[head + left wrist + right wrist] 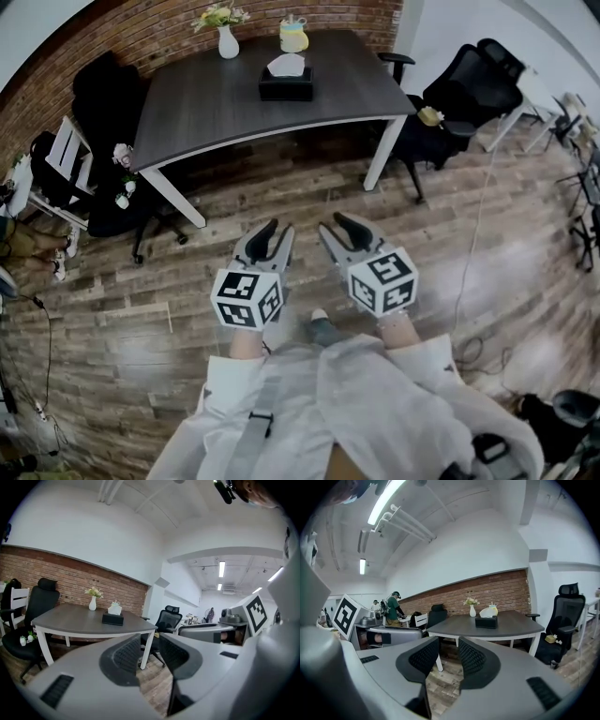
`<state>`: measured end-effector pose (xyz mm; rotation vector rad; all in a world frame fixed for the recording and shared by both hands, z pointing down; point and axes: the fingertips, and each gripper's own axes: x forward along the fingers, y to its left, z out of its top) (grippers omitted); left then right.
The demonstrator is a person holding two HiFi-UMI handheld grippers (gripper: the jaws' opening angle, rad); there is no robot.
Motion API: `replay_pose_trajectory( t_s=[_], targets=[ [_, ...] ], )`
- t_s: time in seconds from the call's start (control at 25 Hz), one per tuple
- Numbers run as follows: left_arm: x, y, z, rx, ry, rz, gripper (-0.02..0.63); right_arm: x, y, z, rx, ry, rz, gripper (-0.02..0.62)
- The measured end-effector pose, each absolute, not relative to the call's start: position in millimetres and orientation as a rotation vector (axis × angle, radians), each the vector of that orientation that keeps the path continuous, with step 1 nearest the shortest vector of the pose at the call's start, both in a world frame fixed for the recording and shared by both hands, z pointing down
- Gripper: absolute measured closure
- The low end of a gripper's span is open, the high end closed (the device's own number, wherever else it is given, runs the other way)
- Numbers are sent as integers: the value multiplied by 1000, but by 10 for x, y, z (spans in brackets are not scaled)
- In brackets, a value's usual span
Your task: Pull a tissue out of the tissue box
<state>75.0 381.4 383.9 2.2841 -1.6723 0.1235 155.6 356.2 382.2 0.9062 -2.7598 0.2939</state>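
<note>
A black tissue box (pixel 286 86) with a white tissue (pixel 286 64) sticking up from it stands near the far edge of a dark grey table (pixel 206 108). It also shows as the tissue box (pixel 112 618) in the left gripper view and the tissue box (pixel 486 622) in the right gripper view. Both grippers hang over the wooden floor, well short of the table. My left gripper (pixel 278 231) is open with nothing between its jaws. Beside it, my right gripper (pixel 333 223) is open and empty too. Each points toward the table, left gripper (pixel 150 649) and right gripper (pixel 448 651).
A white vase with flowers (pixel 228 41) and a yellow object (pixel 293 35) stand behind the box. Black office chairs (pixel 473 84) sit right of the table, another chair (pixel 108 94) and a white chair (pixel 66 155) to its left. A person (pixel 395 606) stands far off. Cables cross the floor.
</note>
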Motion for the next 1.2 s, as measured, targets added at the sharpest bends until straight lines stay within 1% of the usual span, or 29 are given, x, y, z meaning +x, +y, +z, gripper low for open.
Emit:
replay_pose_trajectory(
  t_s=[0.32,0.52,0.76,0.96,1.2],
  targets=[
    [810,2945,3808,2275,-1679,127,502,1540,2677,3732,837,-2801,288,486],
    [834,2602,3911,2235,-1676,175,502,1481,2366,3839,778,-2780,313,486],
    [783,2268,4077,2209,-1656,226,502,1446,2036,4016,817,-2751,365,486],
    [601,1894,4172,2224,-1618,240,502,1366,1640,4084,882,-2731,365,486],
    [140,1245,4208,2235,-1584,230,502,978,1023,4140,932,-2700,376,486]
  ],
)
